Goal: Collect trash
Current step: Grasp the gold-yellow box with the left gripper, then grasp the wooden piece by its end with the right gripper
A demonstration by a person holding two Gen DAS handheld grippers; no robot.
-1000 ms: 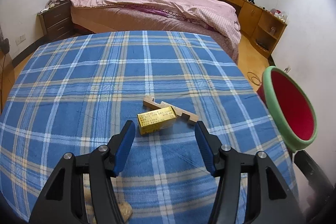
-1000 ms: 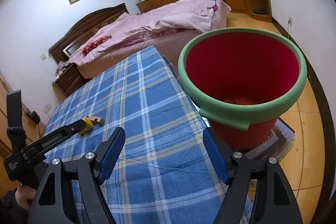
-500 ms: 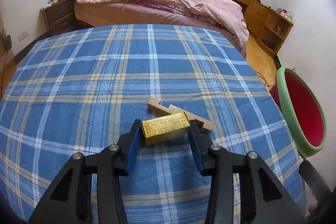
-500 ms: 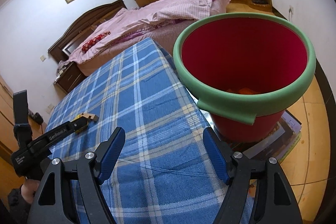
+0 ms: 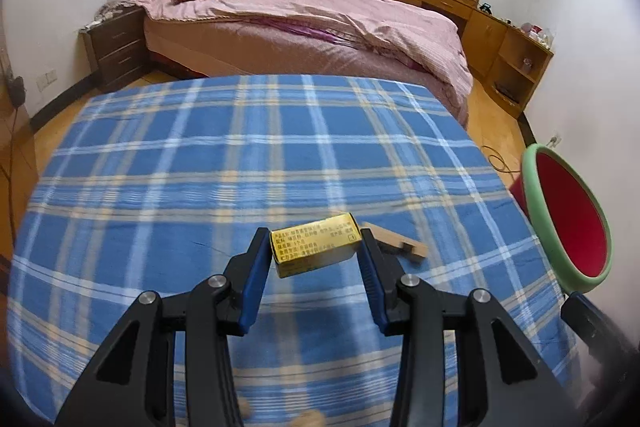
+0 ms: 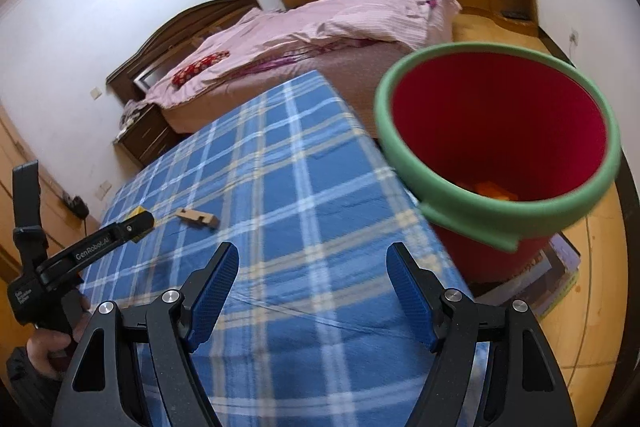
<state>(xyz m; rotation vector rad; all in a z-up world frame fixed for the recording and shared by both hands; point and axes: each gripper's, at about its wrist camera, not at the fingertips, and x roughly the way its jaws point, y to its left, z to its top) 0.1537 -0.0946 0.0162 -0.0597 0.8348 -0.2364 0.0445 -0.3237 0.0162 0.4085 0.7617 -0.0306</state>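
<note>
Box, yellow [image 5: 315, 242], pinched in left gripper [image 5: 312, 251] just above the plaid cloth [image 5: 200, 163]; wood scrap [image 5: 400, 246] lies beside it, not collected. Red bin [image 6: 496, 131] w/ orange bits inside sits off the table edge. Right gripper [image 6: 312, 291] wide, empty. Box drop-off & scrap remain.

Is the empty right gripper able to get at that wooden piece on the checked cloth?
Probably yes: the right gripper is open and empty, and only bare cloth lies between it and the wooden piece.
</note>
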